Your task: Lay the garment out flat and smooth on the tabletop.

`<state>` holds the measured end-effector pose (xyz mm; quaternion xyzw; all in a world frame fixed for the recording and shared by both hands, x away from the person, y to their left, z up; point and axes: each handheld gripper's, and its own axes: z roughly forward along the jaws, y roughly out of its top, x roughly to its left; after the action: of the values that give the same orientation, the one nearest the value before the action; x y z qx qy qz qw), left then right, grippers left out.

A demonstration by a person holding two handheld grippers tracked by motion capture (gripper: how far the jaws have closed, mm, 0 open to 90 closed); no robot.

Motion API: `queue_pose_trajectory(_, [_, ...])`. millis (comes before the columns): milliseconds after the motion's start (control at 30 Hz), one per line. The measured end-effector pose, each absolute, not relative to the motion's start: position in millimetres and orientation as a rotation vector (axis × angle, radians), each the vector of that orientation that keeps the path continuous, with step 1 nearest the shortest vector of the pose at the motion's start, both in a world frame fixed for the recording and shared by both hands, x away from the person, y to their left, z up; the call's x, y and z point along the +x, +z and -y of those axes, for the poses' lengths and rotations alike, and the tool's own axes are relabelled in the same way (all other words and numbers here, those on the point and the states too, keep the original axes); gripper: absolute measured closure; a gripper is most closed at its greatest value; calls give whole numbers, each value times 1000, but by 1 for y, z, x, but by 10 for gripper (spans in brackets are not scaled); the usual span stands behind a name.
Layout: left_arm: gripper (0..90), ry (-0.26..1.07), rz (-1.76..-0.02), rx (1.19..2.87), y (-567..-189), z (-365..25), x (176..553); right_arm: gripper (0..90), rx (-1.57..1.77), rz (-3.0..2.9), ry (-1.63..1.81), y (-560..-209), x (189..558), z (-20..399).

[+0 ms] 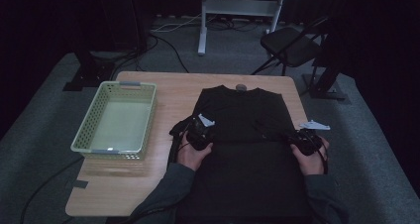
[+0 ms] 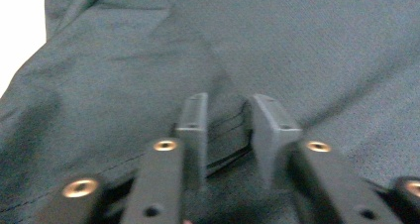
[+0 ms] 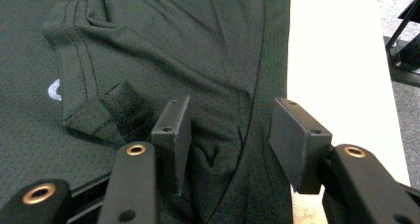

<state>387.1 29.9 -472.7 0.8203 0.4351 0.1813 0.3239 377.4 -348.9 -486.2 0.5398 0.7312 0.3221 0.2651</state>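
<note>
Folds may be lost if the shirt [image 1: 242, 135] slips from the left gripper [image 2: 228, 135], pinched on cloth, while the right gripper [image 3: 230, 135] is held open astride the edge.

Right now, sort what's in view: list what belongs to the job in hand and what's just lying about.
In the job:
- black shirt, spread on the table
- left gripper, jaws around a fold of it
- right gripper, open at its side edge

Lying about:
- green basket
- folding chair

Shirt [image 1: 242, 149] flat on table [image 1: 168, 90] ctr-right, basket [image 1: 84, 135] to its left, chair [image 1: 289, 45] behind table
</note>
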Motion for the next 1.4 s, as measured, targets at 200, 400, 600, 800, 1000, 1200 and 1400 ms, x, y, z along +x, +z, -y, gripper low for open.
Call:
queue_pose_trajectory(200, [846,459,-1167,2145,-470,-37,390,505,1457,-1975,870,-486,377,349])
queue_pose_trajectory(400, [850,493,-1198,2113,-462,-49,397,505,1457,-1976,870,-486,377,349])
queue_pose_trajectory(600, [850,554,-1256,2076,-453,-68,406,505,1459,-1975,872,-486,377,349])
queue_pose_trajectory(800, [849,591,-1306,2035,-448,-83,413,504,1459,-1975,871,-486,377,349])
queue_pose_trajectory(1000, [849,617,-1364,1996,-442,-101,422,503,1460,-1975,871,-486,377,349])
queue_pose_trajectory(1200, [849,656,-1433,1966,-444,-112,430,502,1460,-1975,872,-486,377,349])
queue_pose_trajectory(1400, [849,708,-1496,1952,-447,-119,439,501,1460,-1975,873,-486,377,349])
